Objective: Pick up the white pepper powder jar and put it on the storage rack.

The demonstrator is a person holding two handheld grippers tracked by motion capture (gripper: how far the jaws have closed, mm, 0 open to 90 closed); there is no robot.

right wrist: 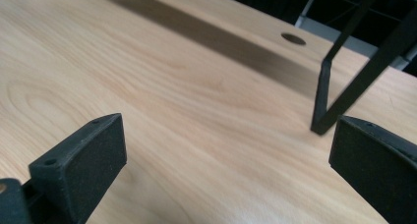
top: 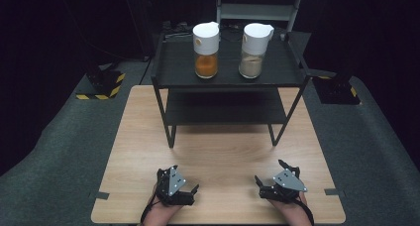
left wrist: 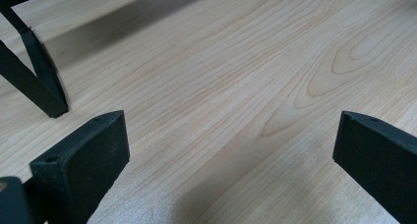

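With your left gripper [top: 179,185] and right gripper [top: 277,179] spread empty on the table [top: 223,151], grasp the rack-top glass jars [top: 206,50] mid-body; they're likely slippery, breakable.

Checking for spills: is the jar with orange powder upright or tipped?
Upright: the jar with orange powder stands on the black rack, white lid on top, powder level.

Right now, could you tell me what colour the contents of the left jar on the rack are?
Orange, under a white lid; the left jar shows best in the high view.
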